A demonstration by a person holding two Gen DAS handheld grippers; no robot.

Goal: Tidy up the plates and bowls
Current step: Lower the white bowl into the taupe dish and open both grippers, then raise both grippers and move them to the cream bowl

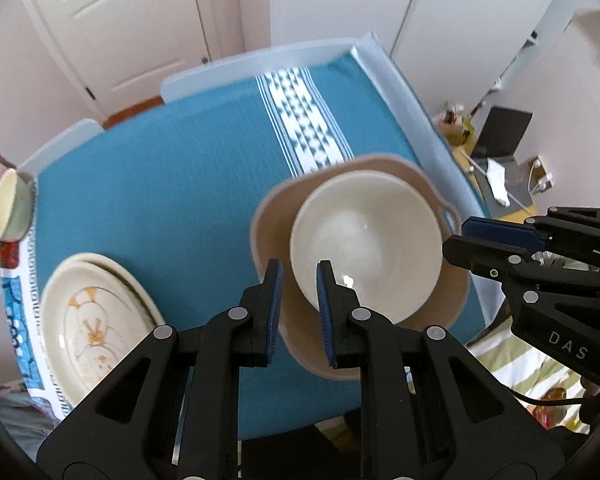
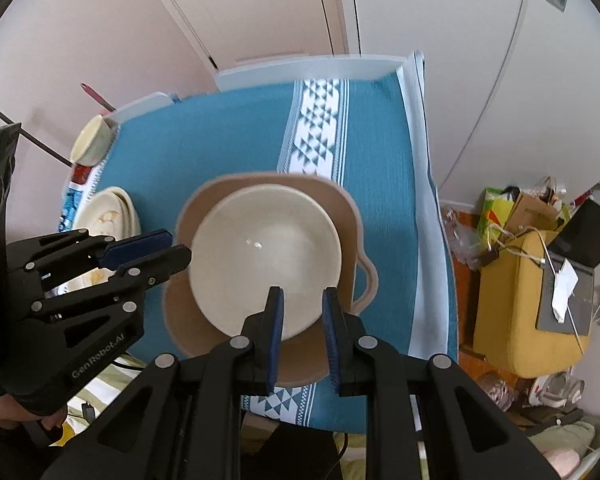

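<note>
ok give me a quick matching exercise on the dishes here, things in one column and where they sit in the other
Things:
1. big bowl
2. cup
3. plates
4. patterned stripe

Places:
A. stacked near the table's left edge
B. inside the tan basket
C. running along the middle of the blue cloth
D. at the far left corner

Pairs: 1-B, 2-D, 3-A, 4-C

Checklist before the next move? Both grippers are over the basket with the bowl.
1. Bowl inside basket: ok.
2. Left gripper shut; gripping anything: cannot tell.
3. Right gripper shut; gripping anything: cannot tell.
4. Plates stacked, apart from basket: ok.
5. Cup safely in from the table edge: cannot tell.
</note>
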